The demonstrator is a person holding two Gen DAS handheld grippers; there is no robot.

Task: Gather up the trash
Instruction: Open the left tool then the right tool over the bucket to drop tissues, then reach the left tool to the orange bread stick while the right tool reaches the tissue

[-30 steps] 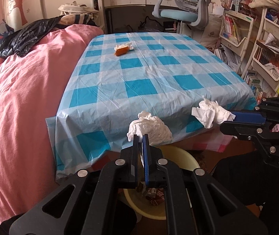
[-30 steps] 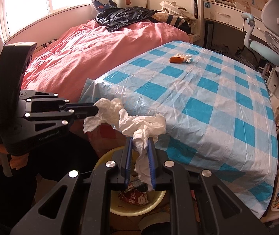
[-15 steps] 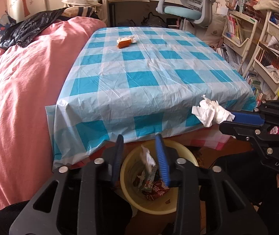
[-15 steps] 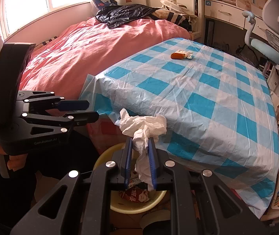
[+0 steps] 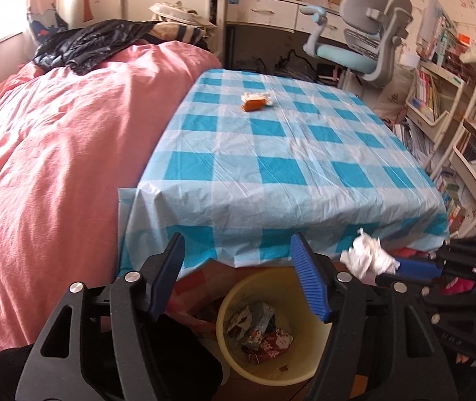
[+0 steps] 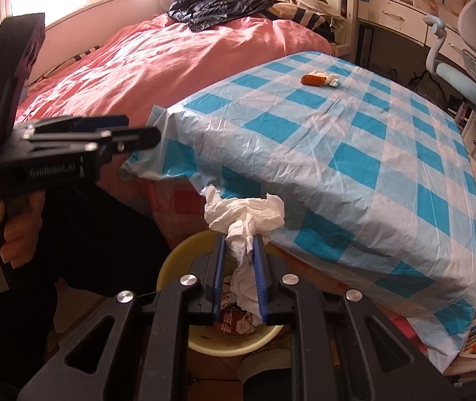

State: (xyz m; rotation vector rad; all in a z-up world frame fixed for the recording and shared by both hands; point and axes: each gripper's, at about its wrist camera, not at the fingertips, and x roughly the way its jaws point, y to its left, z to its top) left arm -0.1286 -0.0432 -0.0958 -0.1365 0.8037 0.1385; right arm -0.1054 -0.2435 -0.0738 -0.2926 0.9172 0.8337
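Right wrist view shows our right claw (image 6: 240, 267) pinching a crumpled tissue (image 6: 244, 220) above the yellow bin (image 6: 174, 264) so it can fall in, while our left claw (image 5: 238, 277), jaws opening and empty, leaves the orange wrapper (image 5: 254, 103) lying far across the desk (image 5: 288, 167).

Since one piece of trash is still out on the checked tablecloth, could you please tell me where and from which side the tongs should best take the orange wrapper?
Grip the orange wrapper across its short width, at the solid orange block rather than its loose white crumpled end, which looks likely to tear or slip. It lies flat on the tablecloth, so probably come from above, angled down.
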